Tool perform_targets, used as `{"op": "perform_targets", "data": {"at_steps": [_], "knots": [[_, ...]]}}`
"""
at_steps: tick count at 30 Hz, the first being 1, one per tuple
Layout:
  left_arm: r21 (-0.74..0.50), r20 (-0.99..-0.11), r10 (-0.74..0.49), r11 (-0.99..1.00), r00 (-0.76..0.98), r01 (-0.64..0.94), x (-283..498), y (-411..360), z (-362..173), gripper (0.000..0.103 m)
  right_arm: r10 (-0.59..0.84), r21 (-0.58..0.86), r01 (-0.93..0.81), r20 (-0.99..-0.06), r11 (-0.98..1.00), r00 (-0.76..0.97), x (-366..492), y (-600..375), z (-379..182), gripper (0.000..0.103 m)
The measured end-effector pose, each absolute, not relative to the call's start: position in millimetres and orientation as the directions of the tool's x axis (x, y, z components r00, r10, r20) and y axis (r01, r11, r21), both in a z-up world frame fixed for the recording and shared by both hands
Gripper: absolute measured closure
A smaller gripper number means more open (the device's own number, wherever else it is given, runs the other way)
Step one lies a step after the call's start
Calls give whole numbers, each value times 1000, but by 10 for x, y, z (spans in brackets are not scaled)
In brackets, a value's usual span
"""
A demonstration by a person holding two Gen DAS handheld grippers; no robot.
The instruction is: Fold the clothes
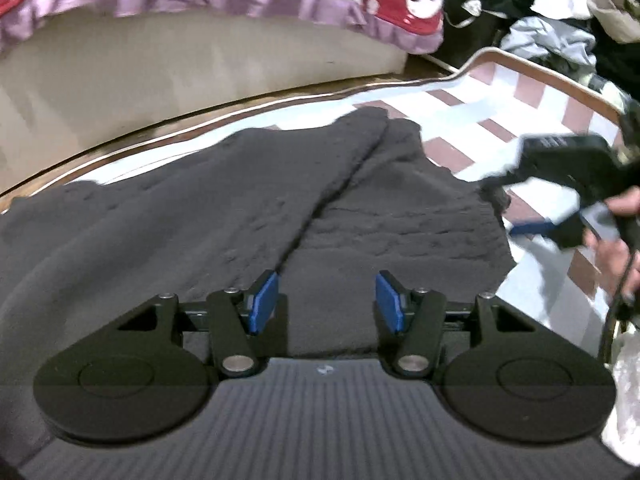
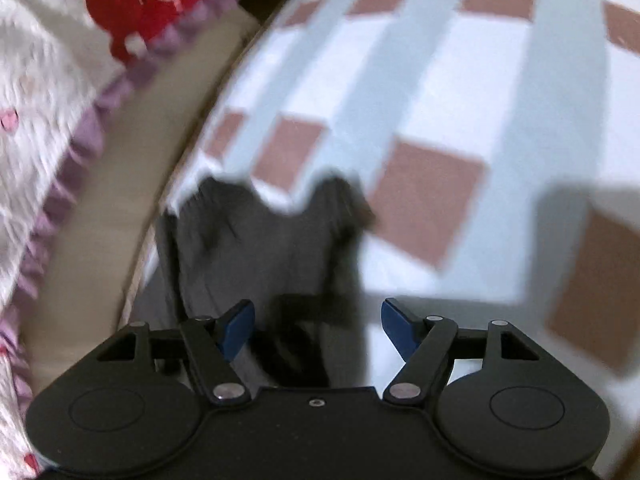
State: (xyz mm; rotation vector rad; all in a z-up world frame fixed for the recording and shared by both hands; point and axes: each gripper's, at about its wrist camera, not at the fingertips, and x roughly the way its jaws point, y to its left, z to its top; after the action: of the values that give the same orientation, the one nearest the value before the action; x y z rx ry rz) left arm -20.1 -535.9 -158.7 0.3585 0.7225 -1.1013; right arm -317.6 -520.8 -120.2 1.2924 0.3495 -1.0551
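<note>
Both grippers, left and right, spread wide and empty over dark grey knit garment lying on checked table; risk: loose folded flap slipping, misaligning fold.

Your right gripper hangs over the table with its blue pads spread apart and nothing between them. Just ahead of the fingers lies a dark grey garment, its far edge showing two rounded lobes; motion blur hides finer detail. It rests on a checked tablecloth of white, pale blue and brown squares. To your left you see a white blanket with a purple frill and red print
</note>
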Motion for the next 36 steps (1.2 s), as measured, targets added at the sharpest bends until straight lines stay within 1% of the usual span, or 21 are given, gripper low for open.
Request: {"op": "perform_targets", "data": {"at_steps": [2, 3, 4, 5, 8, 10, 11, 14, 16, 18, 19, 21, 23, 27, 28, 30, 32, 33, 34, 35, 36], "knots": [[-58, -674, -689, 408, 266, 911, -216, -5491, -1597, 50, -452, 611, 790, -716, -36, 533, -3096, -5354, -1234, 28], [-45, -668, -694, 398, 269, 916, -224, -5557, -1602, 50, -449, 602, 798, -715, -4, 537, -3044, -5412, -1243, 39], [-33, -660, -698, 396, 278, 918, -195, -5643, -1592, 50, -443, 587, 809, -718, 29, 537, -2988, -5466, -1247, 55], [-29, -653, -702, 399, 285, 917, -129, -5752, -1571, 49, -456, 559, 827, -721, 64, 522, -2949, -5466, -1209, 84], [-92, -676, -704, 374, 217, 923, 51, -6172, -1570, 47, -543, 440, 883, -706, 167, 454, -2871, -5381, -998, 88], [-114, -698, -690, 372, 192, 921, 94, -6470, -1624, 47, -643, 342, 911, -649, 230, 406, -2846, -5295, -771, 89], [-120, -709, -679, 382, 190, 916, 106, -6614, -1668, 47, -658, 319, 916, -640, 242, 397, -2841, -5295, -740, 89], [-141, -736, -659, 371, 154, 918, 144, -6977, -1802, 47, -569, 410, 900, -710, 147, 416, -2958, -5436, -956, 89], [-145, -775, -623, 344, 110, 928, 145, -7211, -1888, 39, -531, 436, 890, -728, 131, 435, -2971, -5455, -995, 89], [-117, -810, -576, 343, 110, 932, 123, -7361, -1942, 38, -496, 449, 884, -744, 126, 448, -2964, -5463, -1017, 86], [-108, -811, -574, 340, 115, 934, 95, -7391, -1927, 38, -478, 455, 882, -751, 124, 455, -2961, -5467, -1027, 85], [-92, -812, -571, 337, 125, 937, 44, -7424, -1873, 37, -456, 498, 864, -754, 72, 473, -3039, -5484, -1069, 71], [-97, -784, -609, 310, 119, 946, -5, -7409, -1749, 37, -435, 557, 830, -747, 2, 503, -3142, -5526, -1126, 65], [-89, -677, -726, 245, 122, 965, -151, -7487, -1461, 35, -386, 620, 780, -741, -83, 549, -3209, -5563, -1272, 65], [-85, -668, -734, 234, 119, 968, -178, -7566, -1449, 34, -381, 634, 767, -737, -101, 558, -3220, -5566, -1303, 65], [-73, -682, -723, 216, 109, 974, -222, -7780, -1497, 32, -378, 647, 754, -730, -113, 569, -3230, -5565, -1327, 65], [-54, -732, -672, 218, 110, 975, -261, -8021, -1625, 32, -375, 654, 748, -725, -114, 577, -3233, -5565, -1340, 65], [-51, -764, -638, 217, 101, 975, -263, -8119, -1715, 33, -373, 654, 749, -725, -108, 579, -3228, -5566, -1343, 65], [-48, -793, -603, 210, 91, 976, -260, -8190, -1817, 40, -372, 656, 747, -723, -106, 582, -3228, -5565, -1345, 65], [-33, -807, -584, 195, 89, 980, -267, -8220, -1887, 80, -371, 658, 745, -721, -106, 585, -3231, -5563, -1347, 65], [-12, -808, -582, 172, 92, 985, -284, -8225, -1920, 88, -371, 656, 748, -722, -98, 584, -3229, -5557, -1339, 65]]}}
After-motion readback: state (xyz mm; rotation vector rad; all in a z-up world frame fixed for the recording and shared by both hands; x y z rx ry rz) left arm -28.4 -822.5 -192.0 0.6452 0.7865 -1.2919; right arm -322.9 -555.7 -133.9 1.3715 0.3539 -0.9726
